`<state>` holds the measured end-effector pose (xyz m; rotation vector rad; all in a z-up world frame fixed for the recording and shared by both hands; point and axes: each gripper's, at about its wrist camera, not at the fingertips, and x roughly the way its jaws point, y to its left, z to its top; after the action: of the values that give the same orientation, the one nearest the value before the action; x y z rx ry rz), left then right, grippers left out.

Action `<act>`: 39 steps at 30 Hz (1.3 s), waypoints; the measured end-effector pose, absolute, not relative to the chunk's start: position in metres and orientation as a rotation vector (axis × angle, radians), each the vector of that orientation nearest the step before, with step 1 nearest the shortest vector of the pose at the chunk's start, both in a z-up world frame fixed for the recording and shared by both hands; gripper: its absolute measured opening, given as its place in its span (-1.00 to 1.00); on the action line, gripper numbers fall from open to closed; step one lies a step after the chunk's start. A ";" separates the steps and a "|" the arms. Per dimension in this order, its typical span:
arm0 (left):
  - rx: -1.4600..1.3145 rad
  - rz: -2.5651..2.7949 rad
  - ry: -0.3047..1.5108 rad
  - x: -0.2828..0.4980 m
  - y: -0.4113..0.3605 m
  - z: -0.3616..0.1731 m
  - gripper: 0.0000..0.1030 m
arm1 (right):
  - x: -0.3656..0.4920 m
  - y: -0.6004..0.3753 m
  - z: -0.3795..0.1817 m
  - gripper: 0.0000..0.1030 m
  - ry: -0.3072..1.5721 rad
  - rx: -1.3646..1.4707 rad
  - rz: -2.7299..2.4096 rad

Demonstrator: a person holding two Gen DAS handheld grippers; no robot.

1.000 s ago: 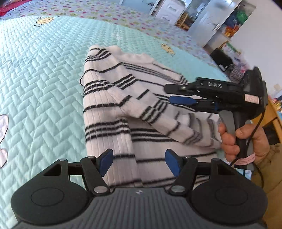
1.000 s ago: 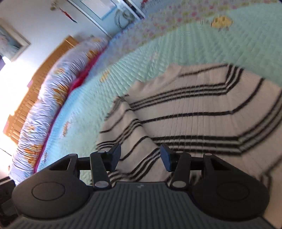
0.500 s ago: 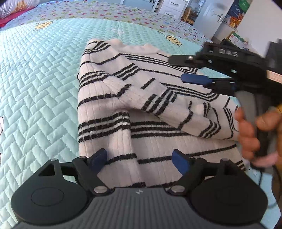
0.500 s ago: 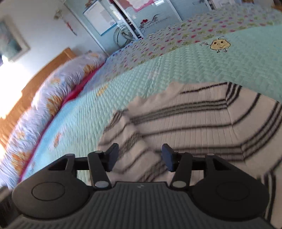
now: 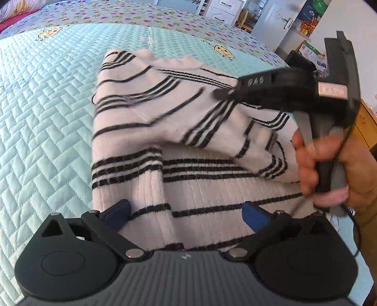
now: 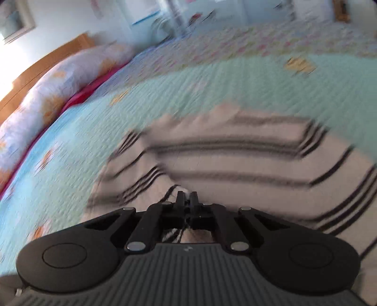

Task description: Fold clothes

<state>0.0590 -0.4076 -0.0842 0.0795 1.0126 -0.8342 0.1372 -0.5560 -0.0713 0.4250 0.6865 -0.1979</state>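
Observation:
A white sweater with black stripes (image 5: 165,131) lies on the mint quilted bed (image 5: 42,98), its sleeves folded across the body. My left gripper (image 5: 186,215) is open, its blue pads spread over the sweater's near hem. My right gripper (image 6: 187,199) is shut on a sleeve of the sweater (image 6: 150,186). In the left wrist view the right gripper (image 5: 226,93) reaches in from the right, held by a hand, over the folded sleeve (image 5: 235,131). The right wrist view is blurred by motion.
The quilt's floral border (image 5: 117,14) runs along the far side. White cabinets and a door (image 5: 278,18) stand beyond the bed's far right corner. A long pillow (image 6: 59,80) and wooden headboard (image 6: 47,58) line the bed's left side in the right wrist view.
My right gripper has closed from open onto the sleeve and moved. My left gripper has opened wider over the hem.

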 end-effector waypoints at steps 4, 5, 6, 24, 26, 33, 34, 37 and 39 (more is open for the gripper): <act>0.081 -0.827 1.014 0.059 -0.409 -0.085 1.00 | 0.148 -0.575 -0.086 -0.94 0.742 0.449 -0.251; 0.084 -0.824 1.016 0.059 -0.410 -0.085 1.00 | 0.147 -0.576 -0.091 -0.91 0.754 0.478 -0.224; 0.087 -0.821 1.017 0.059 -0.411 -0.085 1.00 | 0.139 -0.576 -0.088 -0.87 0.728 0.501 -0.220; 0.322 -0.729 1.035 0.046 -0.444 -0.082 1.00 | 0.001 -0.492 -0.057 0.26 0.399 0.756 -0.290; 0.349 -0.728 1.041 0.047 -0.446 -0.081 1.00 | 0.009 -0.496 -0.061 0.27 0.395 0.806 -0.300; 0.391 -0.691 0.978 0.033 -0.450 -0.084 1.00 | 0.011 -0.503 -0.074 0.30 0.361 0.906 -0.302; 0.401 -0.688 0.967 0.031 -0.451 -0.084 1.00 | 0.011 -0.503 -0.076 0.30 0.358 0.913 -0.299; 0.399 -0.688 0.940 0.030 -0.448 -0.087 1.00 | 0.016 -0.497 -0.072 0.30 0.345 0.903 -0.275; 0.376 -0.696 0.940 0.032 -0.444 -0.087 1.00 | 0.020 -0.489 -0.066 0.31 0.336 0.866 -0.250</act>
<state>0.0319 -0.4442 -0.0871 0.3758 0.9400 -0.6964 0.0199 -0.4889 -0.0660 0.8664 0.3362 -0.2501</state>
